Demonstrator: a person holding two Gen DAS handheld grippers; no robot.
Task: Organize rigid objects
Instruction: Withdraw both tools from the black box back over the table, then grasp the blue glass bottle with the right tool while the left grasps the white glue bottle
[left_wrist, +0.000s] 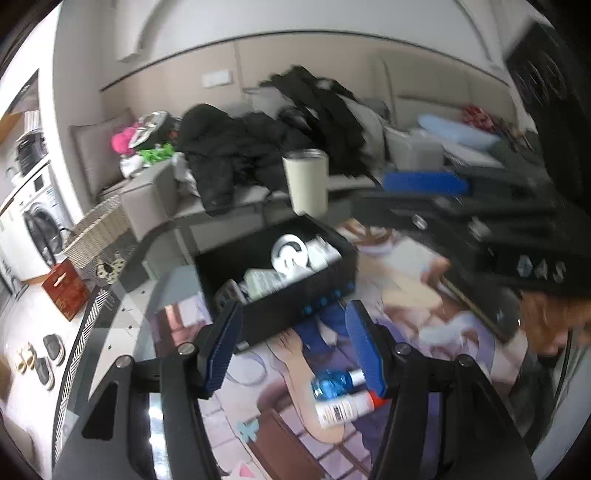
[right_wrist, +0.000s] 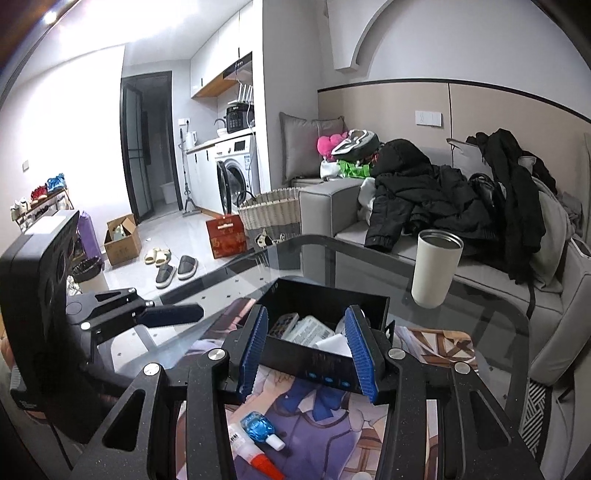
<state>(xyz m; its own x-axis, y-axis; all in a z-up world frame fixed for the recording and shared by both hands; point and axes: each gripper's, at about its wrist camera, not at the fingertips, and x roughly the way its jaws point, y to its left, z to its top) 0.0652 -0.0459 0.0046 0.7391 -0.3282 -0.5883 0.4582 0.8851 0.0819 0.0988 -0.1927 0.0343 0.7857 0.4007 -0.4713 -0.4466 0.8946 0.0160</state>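
The black box (right_wrist: 325, 354) sits on the glass bench (right_wrist: 369, 266), already holding several items. Just in front of it, on the printed mat, lie a blue bottle (right_wrist: 258, 424) and a white glue tube (right_wrist: 245, 448). Both the left tongs (left_wrist: 291, 350) and the right tongs (right_wrist: 308, 354) stand apart with nothing held. One pair should probably dip nearer than the box, straddle the blue bottle across its narrow body, and close before lifting it over the box's front wall.

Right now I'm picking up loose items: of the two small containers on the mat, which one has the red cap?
The white tube lying nearest the camera: its tip is red-orange. The blue bottle beside it, toward the black box, has a white cap.
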